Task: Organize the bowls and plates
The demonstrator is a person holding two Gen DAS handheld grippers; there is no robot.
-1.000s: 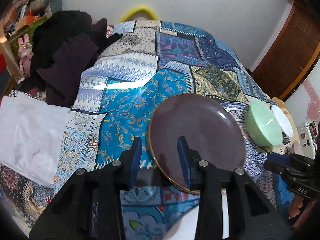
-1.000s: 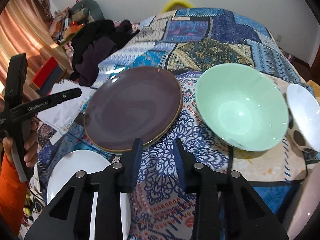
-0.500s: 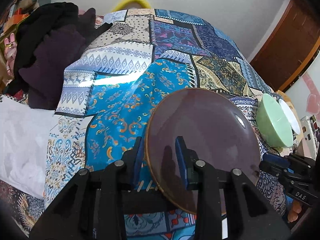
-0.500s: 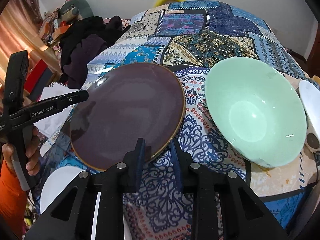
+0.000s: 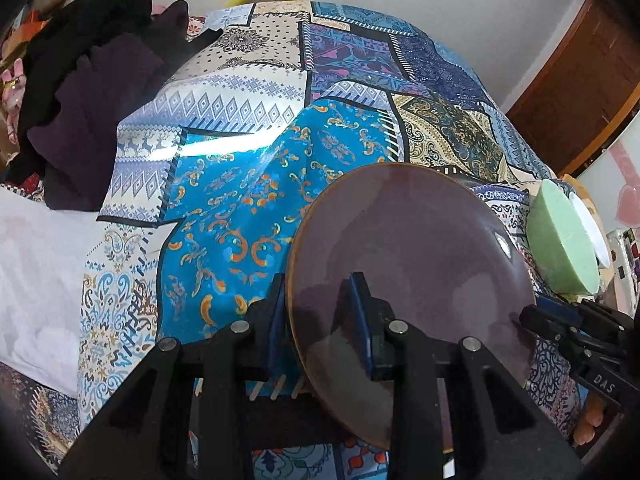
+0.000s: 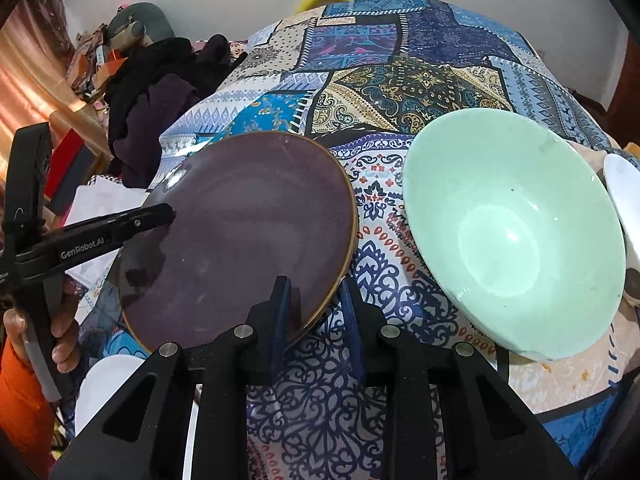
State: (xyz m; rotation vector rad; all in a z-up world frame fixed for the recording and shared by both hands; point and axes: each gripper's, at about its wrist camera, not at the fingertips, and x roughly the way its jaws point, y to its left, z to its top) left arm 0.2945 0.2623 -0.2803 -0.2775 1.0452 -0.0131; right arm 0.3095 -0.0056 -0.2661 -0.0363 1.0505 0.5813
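The left gripper (image 5: 318, 320) is pinching the near rim of the round, dark purple ceramic plate with a gold edge (image 5: 416, 264), one blue-padded finger on each face, holding it tilted above the patchwork-patterned tablecloth (image 5: 240, 216). The right gripper (image 6: 314, 308) is straddling the same plate's (image 6: 240, 232) opposite edge, its jaws slightly apart; whether they are touching it I cannot tell. The wide mint-green ceramic bowl (image 6: 516, 232) is sitting just right of the plate, with a white plate (image 6: 104, 388) lying below it.
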